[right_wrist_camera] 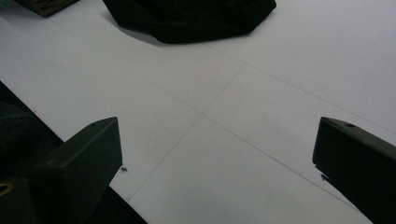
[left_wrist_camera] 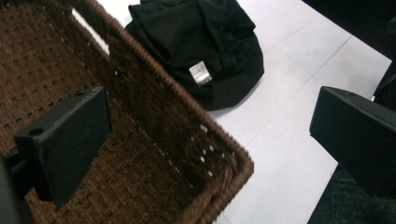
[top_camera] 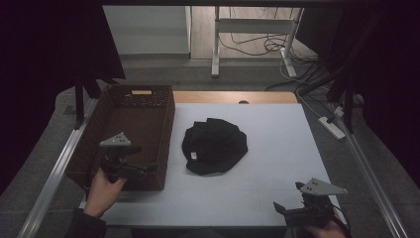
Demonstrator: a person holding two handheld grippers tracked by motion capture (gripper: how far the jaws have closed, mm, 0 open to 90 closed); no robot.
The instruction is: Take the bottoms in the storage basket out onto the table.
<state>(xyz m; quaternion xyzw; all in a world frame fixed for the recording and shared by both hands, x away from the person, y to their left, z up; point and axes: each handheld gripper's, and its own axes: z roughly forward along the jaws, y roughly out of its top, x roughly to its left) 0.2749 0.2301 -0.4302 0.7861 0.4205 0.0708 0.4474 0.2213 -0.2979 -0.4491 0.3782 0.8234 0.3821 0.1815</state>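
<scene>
- Left tool (top_camera: 148, 167): jaws apart, empty, over the near right corner of the brown woven wicker basket (top_camera: 166, 124);
- Right tool (top_camera: 287, 201): jaws apart, empty, near the white bench (top_camera: 277, 144) edge;
- Crumpled black cloth garment (top_camera: 214, 145): beside the basket.

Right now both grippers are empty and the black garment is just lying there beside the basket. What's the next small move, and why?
Probably bring the left gripper, jaws open over the woven basket's near corner, across the rim toward the crumpled black garment. It is the closer one; the right gripper, also open, sits at the table's near right edge, farther off. Nothing lies between.
</scene>
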